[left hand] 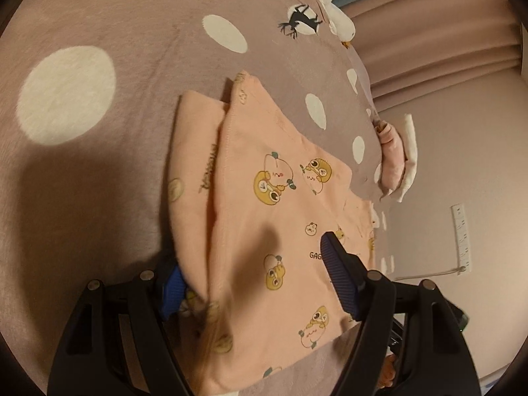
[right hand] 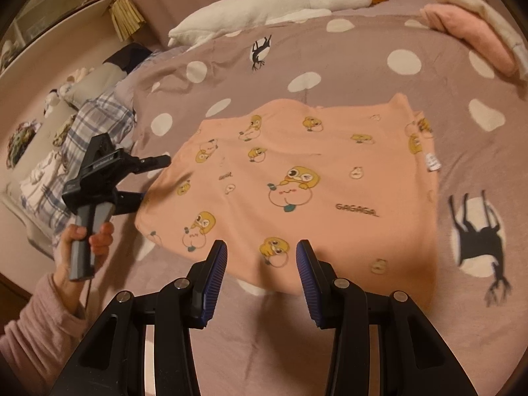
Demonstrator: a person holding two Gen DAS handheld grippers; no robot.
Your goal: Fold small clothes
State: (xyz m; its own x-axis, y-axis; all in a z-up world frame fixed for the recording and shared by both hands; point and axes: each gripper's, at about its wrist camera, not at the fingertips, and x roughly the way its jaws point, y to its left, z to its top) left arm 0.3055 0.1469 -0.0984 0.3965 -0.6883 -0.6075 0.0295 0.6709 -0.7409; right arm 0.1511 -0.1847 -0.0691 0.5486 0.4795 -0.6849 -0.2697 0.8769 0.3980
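The right gripper hovers with fingers apart and empty above the near edge of a peach cartoon-print garment lying partly folded on a dotted mauve blanket. At left, the left gripper stands wide around the garment's edge. Beyond lie a plush goose and pink folded clothes.

a peach-pink cartoon-print garment lies partly folded and flat on the near middle of the bed.
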